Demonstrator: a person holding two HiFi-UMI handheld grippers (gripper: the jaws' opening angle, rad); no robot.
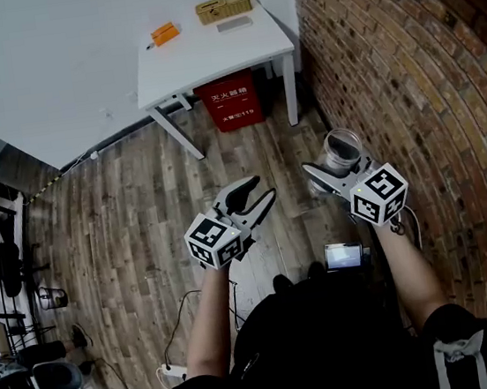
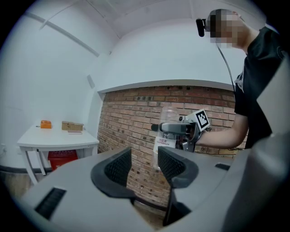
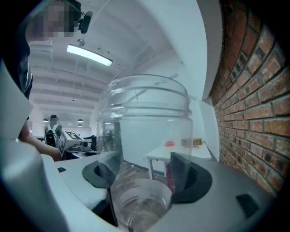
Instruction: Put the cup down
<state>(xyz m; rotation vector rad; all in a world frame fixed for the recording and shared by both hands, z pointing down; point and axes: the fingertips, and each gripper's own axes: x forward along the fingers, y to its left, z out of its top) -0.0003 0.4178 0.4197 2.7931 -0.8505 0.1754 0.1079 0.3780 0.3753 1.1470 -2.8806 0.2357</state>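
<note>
One clear cup point(image 1: 341, 148) sits upright in the air beside the brick wall point(image 1: 428, 76), pinched between the right gripper's point(image 1: 328, 173) jaws. Left gripper point(image 1: 263, 186) is empty, jaws apart.

White bench point(image 1: 208, 60) in the corner beside a brick wall point(image 1: 406, 79), on a wooden floor point(image 1: 130, 213).
On the bench lie an orange object point(image 1: 165, 34) near the left edge, a tan box point(image 1: 224, 7) at the back, and a flat grey item point(image 1: 234, 24) just before that box; a red box point(image 1: 229, 101) with white print stands beneath.
</note>
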